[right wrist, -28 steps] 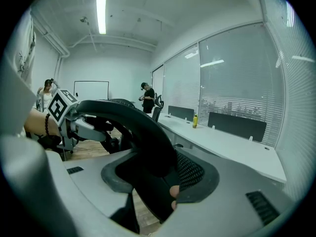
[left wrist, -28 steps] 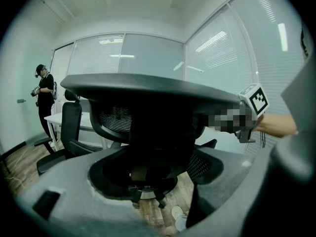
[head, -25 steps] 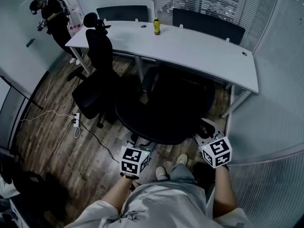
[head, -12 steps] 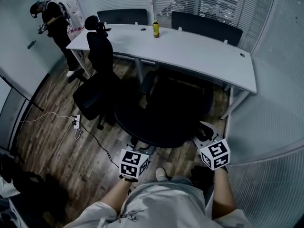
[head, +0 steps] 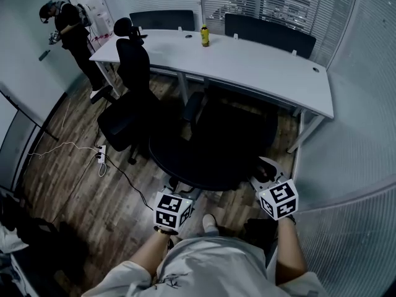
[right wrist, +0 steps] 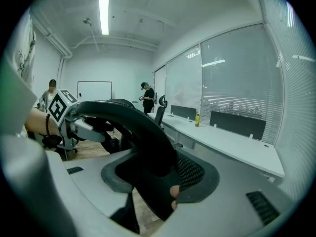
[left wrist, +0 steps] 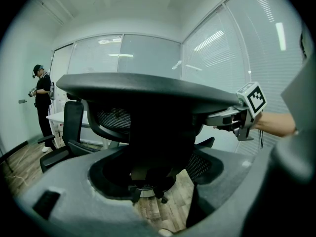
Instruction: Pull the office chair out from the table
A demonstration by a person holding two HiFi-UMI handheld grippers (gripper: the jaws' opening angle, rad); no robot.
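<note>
The black office chair [head: 213, 147] stands with its seat at the white table [head: 260, 64] and its back toward me. My left gripper [head: 184, 194] is shut on the left part of the backrest's top rim, and my right gripper [head: 263, 178] is shut on the right part. In the left gripper view the dark rim [left wrist: 148, 90] spans the frame above the jaws, with the right gripper [left wrist: 236, 118] across it. In the right gripper view the black rim [right wrist: 133, 127] runs down between the jaws, and the left gripper [right wrist: 74, 125] shows at its far end.
A second black chair [head: 127, 104] stands to the left, close beside this one. A yellow bottle [head: 203, 34] is on the table. A person [head: 68, 33] stands at the far left. A power strip with cable [head: 100, 159] lies on the wood floor. A glass wall [head: 362, 141] runs along the right.
Both grippers keep the same hold on the backrest. The chair's rim and the grippers have come slightly toward me; the view has shifted a little.
</note>
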